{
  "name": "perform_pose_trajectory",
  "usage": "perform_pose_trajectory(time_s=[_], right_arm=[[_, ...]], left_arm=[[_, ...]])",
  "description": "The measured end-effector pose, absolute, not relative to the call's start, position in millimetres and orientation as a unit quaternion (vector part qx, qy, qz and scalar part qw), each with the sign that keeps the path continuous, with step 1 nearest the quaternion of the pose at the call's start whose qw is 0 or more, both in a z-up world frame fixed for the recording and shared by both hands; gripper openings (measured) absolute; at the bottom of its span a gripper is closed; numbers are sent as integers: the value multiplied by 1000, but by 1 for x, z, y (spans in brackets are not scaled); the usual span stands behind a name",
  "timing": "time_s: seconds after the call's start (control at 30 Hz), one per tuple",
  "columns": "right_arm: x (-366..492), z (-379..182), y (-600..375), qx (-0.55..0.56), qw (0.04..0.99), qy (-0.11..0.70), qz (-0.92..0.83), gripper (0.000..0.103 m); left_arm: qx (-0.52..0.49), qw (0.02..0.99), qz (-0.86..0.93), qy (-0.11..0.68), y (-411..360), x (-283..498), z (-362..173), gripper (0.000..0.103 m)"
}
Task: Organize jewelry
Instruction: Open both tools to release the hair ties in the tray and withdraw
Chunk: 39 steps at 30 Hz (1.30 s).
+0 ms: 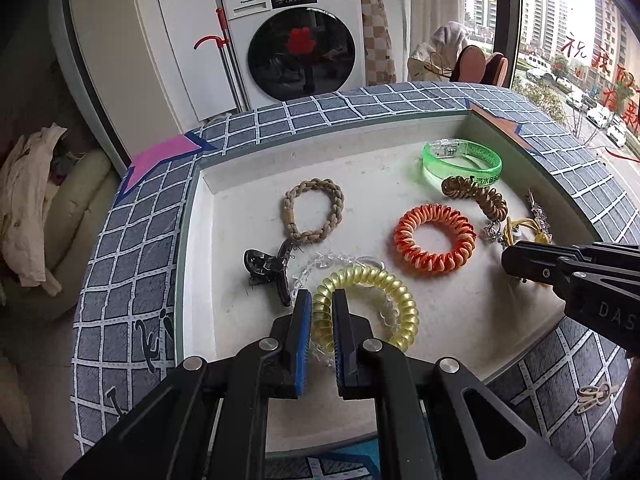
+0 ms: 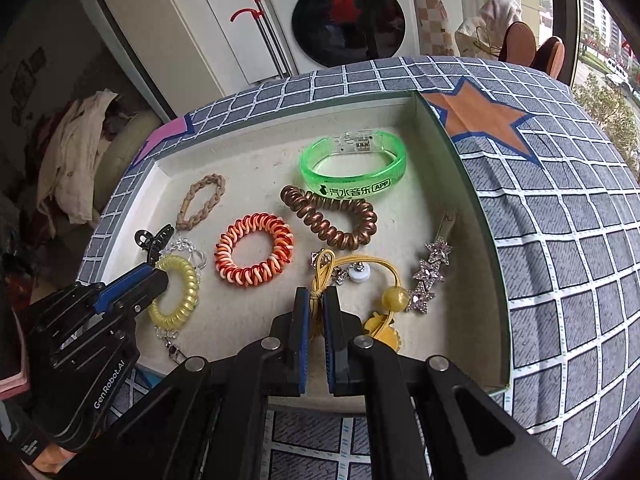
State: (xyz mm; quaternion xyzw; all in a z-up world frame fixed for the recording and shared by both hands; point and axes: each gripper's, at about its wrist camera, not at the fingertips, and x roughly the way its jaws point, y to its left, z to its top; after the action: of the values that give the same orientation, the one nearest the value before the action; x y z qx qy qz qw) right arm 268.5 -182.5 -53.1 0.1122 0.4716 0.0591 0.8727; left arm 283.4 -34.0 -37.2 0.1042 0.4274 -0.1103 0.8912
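Note:
A shallow white box [image 1: 240,168] [image 2: 448,152] holds the jewelry. My left gripper [image 1: 322,300] [image 2: 158,276] is shut on the yellow coil hair tie [image 1: 372,284] [image 2: 180,292] at the box's near left. My right gripper [image 2: 316,296] [image 1: 508,258] is shut on the yellow elastic hair tie [image 2: 352,262] with a bead [image 2: 395,298]. In between lie an orange coil tie [image 1: 434,238] [image 2: 254,250], a brown coil tie [image 1: 476,194] [image 2: 332,218], a green bangle [image 1: 462,160] [image 2: 354,168], a braided beige tie [image 1: 312,210] [image 2: 202,200], a black claw clip [image 1: 268,270] [image 2: 154,240] and a clear bead bracelet [image 1: 316,264].
A rhinestone star clip [image 2: 430,276] lies by the box's right wall. The box sits on a grey checked cloth [image 1: 132,232] [image 2: 560,240] with star patches. A washing machine [image 1: 296,36] stands behind. A window is at the right.

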Motion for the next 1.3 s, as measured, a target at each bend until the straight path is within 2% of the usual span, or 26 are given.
perform_pose_trajectory(time_s=[0.1, 0.13, 0.17, 0.23, 1.13, 1.3], right_arm=[[267, -51, -183, 118, 871, 472, 64, 13], [266, -50, -183, 119, 872, 471, 65, 25], [265, -48, -183, 118, 874, 467, 65, 43], [260, -43, -183, 116, 879, 458, 64, 57], [234, -15, -198, 107, 892, 438, 33, 59], [232, -12, -194, 100, 893, 436, 33, 66]], left_arm=[[102, 892, -106, 426, -32, 282, -35, 30], [101, 893, -106, 425, -32, 281, -34, 30], [101, 894, -106, 423, -32, 280, -33, 30], [104, 895, -106, 421, -32, 279, -31, 30], [91, 907, -87, 402, -23, 270, -5, 30], [82, 905, -85, 409, -17, 268, -6, 30]])
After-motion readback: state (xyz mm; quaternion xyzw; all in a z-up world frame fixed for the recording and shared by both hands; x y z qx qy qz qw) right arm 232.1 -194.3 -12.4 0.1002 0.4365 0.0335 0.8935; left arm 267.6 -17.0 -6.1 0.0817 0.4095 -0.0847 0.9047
